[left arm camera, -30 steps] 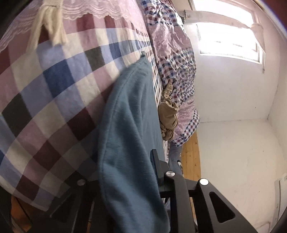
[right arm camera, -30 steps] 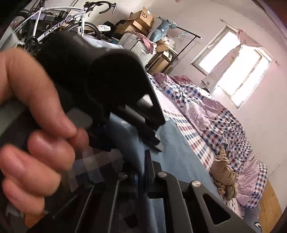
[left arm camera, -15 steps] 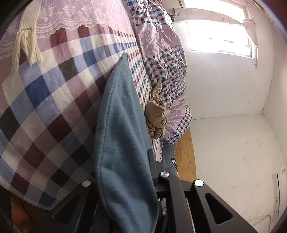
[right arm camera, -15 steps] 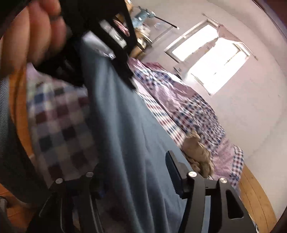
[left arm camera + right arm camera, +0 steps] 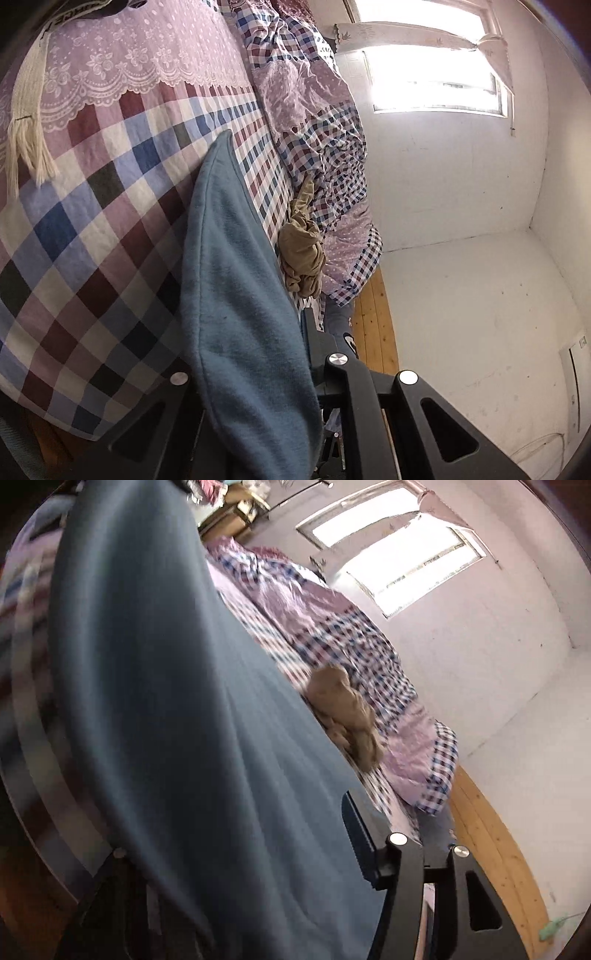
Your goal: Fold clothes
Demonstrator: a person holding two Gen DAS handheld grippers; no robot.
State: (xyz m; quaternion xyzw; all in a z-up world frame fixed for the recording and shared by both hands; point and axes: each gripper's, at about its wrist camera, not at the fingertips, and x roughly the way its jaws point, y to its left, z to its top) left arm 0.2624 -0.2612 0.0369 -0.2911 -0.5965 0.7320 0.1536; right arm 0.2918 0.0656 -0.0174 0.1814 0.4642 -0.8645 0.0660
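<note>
A blue fleece garment (image 5: 236, 295) hangs from my left gripper (image 5: 288, 332), which is shut on its edge; the cloth drapes over the jaws and hides the left finger. From there the garment stretches away across the plaid bed sheet (image 5: 92, 221). In the right wrist view, the same blue garment (image 5: 184, 701) fills the middle. My right gripper (image 5: 236, 830) stands open with the cloth lying loosely over and between its jaws; only the right finger (image 5: 362, 842) shows. A crumpled tan garment (image 5: 343, 716) lies further along the bed.
A bunched checked duvet (image 5: 325, 155) runs along the far side of the bed beside the tan garment (image 5: 301, 254). A cream fringed scarf (image 5: 26, 147) lies at the left. Wooden floor (image 5: 491, 849) and white walls lie beyond the bed's end, under a bright window (image 5: 432, 74).
My right gripper let go of the blue cloth, opened wide and swung away from the hand holding the left gripper, along the garment. The left gripper rose a little with the cloth.
</note>
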